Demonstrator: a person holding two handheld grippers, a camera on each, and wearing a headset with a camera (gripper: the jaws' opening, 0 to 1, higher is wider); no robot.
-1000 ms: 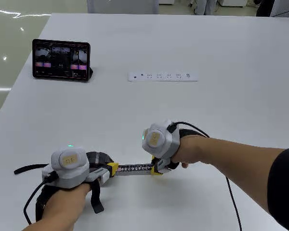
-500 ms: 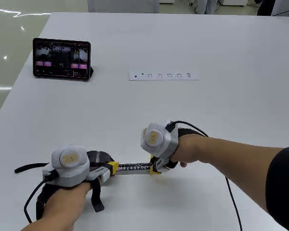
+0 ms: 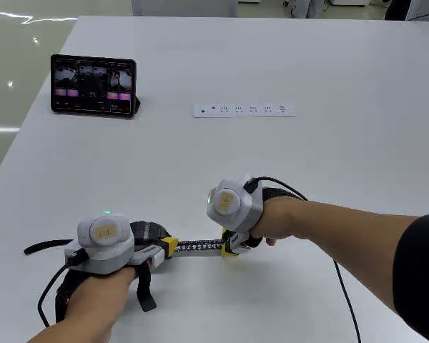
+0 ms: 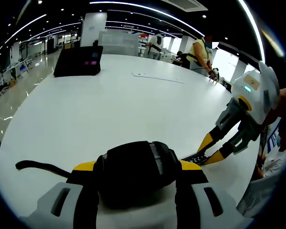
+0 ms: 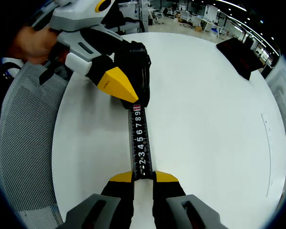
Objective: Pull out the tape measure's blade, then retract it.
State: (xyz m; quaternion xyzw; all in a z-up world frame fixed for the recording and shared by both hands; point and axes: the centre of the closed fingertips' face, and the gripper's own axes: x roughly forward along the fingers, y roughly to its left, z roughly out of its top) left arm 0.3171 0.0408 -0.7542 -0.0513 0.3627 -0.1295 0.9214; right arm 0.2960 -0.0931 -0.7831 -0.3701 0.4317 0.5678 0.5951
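The black tape measure case [image 3: 149, 234] rests on the white table [image 3: 329, 128] near its front left. My left gripper [image 3: 163, 246] is shut on the case, its yellow-tipped jaws on either side of it [image 4: 133, 179]. A short length of blade [image 3: 200, 246] runs to the right from the case. My right gripper [image 3: 229, 249] is shut on the blade's end. In the right gripper view the blade [image 5: 139, 143] shows numbers up to about 9 between my jaws and the case [image 5: 136, 67].
A tablet [image 3: 93, 86] stands at the back left and a white power strip [image 3: 244, 111] lies in the middle of the table. A black strap [image 3: 46, 248] trails left of the case. A cable [image 3: 343, 286] hangs from my right hand.
The right gripper has shifted slightly left toward the case, so the exposed blade is a little shorter. The left gripper has held still.
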